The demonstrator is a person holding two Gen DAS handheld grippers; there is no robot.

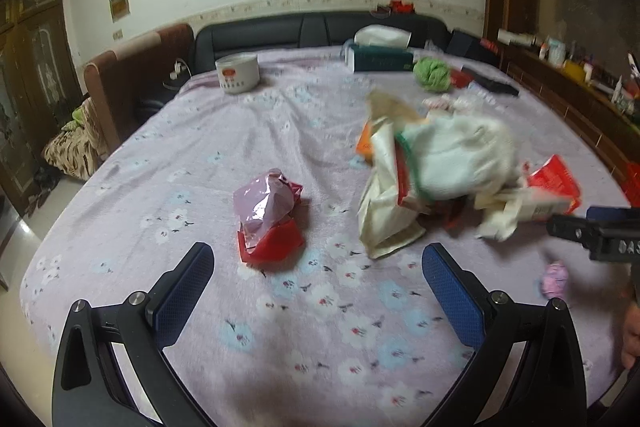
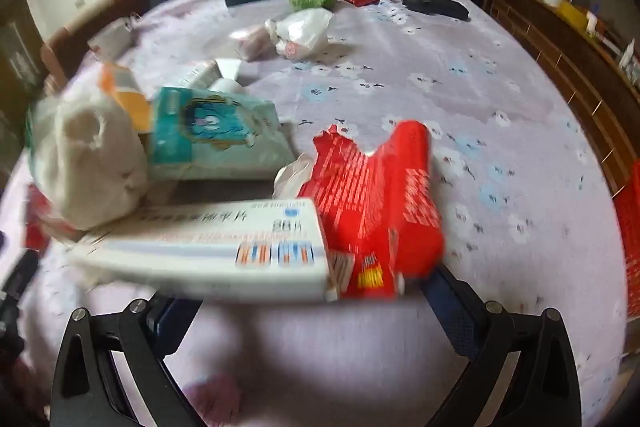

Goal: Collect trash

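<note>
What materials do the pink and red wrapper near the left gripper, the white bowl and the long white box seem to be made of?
Pink and red wrapper: thin glossy plastic film, judging by its crumples and shiny highlights.
White bowl: probably glazed ceramic, smooth and thick-walled; hard plastic is possible.
Long white box: printed cardboard with a slight sheen, going by its straight edges and flat faces, though it is blurred.

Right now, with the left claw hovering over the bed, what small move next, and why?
Probably ease the left claw forward and down onto the red wrapper. It gapes open and empty, and the wrapper lies alone on the bedspread just ahead, apart from the pile.
</note>
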